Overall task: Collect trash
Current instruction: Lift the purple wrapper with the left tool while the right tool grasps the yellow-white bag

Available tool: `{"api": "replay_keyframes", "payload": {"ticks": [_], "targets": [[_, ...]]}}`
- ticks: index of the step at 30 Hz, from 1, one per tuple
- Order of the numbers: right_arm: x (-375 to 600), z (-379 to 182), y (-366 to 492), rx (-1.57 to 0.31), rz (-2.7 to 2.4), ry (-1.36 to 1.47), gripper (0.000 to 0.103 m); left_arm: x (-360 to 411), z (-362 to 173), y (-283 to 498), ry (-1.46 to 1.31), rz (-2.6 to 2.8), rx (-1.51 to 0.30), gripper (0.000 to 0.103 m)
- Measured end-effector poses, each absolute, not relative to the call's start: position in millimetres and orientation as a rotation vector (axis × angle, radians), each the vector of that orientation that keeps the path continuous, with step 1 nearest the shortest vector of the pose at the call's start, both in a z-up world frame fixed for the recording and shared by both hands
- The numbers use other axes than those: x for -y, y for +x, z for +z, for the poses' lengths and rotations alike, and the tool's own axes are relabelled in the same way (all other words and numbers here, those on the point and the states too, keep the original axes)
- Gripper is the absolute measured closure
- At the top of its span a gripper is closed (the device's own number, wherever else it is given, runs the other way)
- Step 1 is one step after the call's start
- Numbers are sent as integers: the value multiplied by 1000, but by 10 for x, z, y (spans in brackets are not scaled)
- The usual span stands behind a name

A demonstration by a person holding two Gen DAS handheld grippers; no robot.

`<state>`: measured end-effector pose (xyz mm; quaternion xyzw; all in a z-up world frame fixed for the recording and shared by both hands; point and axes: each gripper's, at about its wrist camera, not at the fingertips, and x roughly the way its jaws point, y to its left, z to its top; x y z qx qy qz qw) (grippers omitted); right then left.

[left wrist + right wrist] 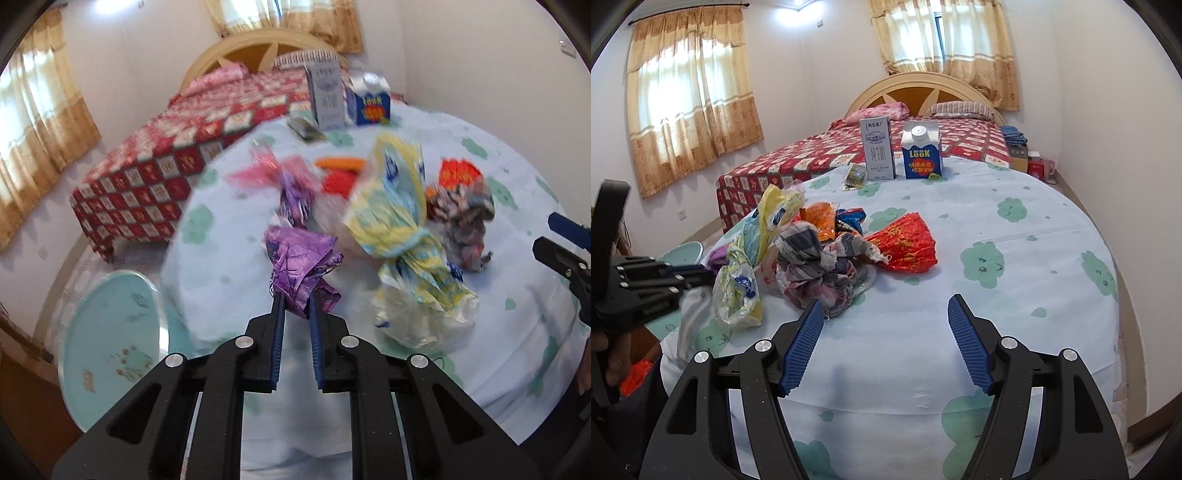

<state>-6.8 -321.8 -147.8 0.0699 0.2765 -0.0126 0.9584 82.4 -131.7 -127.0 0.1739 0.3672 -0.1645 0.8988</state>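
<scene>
My left gripper (296, 301) is shut on a crumpled purple wrapper (301, 262) at the table's left side. Beside it lie a yellow-and-blue plastic bag (399, 218), a grey-pink crumpled wrapper (469, 221) and a red wrapper (458, 171). In the right wrist view my right gripper (885, 308) is open and empty above the tablecloth, just right of the trash pile: the yellow bag (746, 258), the grey-pink wrapper (820, 266), an orange wrapper (820, 218) and the red wrapper (905, 243). The left gripper (698, 275) shows at the left edge there.
A grey milk carton (877, 149) and a blue carton (921, 149) stand at the round table's (1015, 295) far edge, with a small dark packet (854, 176) beside them. A teal stool (110, 332) stands left of the table. A bed (849, 155) is behind.
</scene>
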Motion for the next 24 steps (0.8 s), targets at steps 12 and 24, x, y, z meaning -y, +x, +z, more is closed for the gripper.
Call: {"api": "replay_keyframes", "payload": {"ticks": [12,24], "targets": [[3110,-1385,-65,-551,-30,132,35,796,-898,530,360,-297,-643,92],[2501,-1210,130,-560,90,62,48,587,-1007,377,360,-312,-637,103]]}}
